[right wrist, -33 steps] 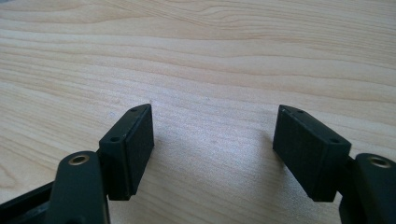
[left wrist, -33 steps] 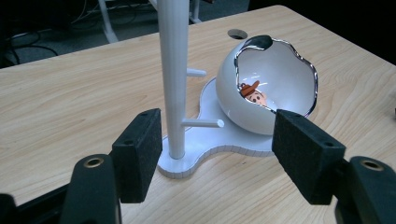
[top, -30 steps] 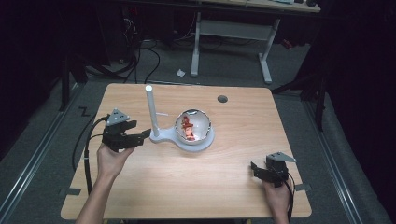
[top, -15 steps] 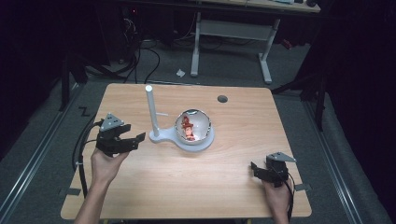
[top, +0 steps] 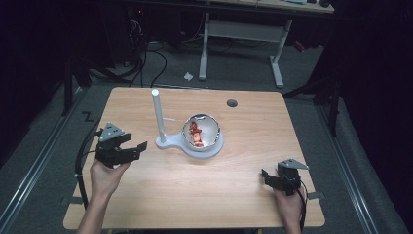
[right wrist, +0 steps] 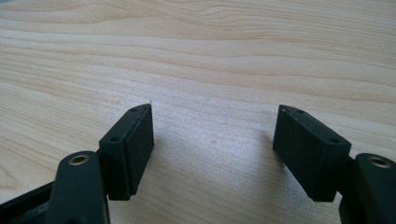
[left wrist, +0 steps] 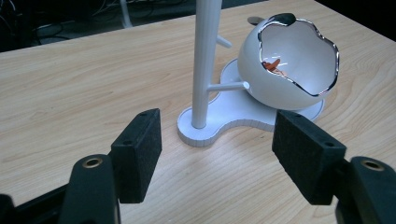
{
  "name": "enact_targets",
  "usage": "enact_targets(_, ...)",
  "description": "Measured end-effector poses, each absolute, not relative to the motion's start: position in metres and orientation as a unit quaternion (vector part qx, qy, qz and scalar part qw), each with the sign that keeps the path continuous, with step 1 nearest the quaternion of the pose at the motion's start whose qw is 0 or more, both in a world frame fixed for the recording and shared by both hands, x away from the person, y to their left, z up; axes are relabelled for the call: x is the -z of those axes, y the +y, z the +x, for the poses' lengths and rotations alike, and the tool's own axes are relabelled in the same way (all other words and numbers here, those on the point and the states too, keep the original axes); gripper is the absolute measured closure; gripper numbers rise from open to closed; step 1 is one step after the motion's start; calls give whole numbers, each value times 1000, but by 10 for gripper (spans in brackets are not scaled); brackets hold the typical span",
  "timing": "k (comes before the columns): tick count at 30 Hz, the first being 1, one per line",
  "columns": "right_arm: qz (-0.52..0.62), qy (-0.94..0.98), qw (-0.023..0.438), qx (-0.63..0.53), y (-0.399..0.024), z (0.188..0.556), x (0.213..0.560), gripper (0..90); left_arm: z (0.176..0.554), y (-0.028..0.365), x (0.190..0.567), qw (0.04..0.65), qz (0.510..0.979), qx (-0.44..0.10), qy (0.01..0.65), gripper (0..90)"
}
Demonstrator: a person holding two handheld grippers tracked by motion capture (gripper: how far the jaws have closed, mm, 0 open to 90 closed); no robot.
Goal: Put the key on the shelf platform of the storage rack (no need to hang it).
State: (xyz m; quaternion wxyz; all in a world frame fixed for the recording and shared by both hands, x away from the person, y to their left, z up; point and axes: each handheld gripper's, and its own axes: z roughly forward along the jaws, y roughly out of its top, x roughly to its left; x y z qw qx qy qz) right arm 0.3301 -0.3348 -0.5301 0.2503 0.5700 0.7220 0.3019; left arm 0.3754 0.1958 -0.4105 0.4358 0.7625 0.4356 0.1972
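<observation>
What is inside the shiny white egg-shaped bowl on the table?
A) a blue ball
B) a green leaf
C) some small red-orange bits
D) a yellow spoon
C: the high view looks down into the white bowl and shows small red-orange pieces lying inside it; the left gripper view catches a glimpse of them too.

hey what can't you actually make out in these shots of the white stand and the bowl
- Red pieces in the bowl: too small in the high view; mostly hidden by the bowl's wall in the left gripper view.
- White post: top cut off by the left gripper view's upper edge.
- Dark round spot on the table: too small to identify.
</observation>
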Motion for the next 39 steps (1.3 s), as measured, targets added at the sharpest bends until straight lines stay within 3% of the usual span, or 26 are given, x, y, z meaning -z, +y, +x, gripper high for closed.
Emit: enact_targets(39,570,722,250,-302,-335,330,530,294,360,217,443,409,757,-197,469,330)
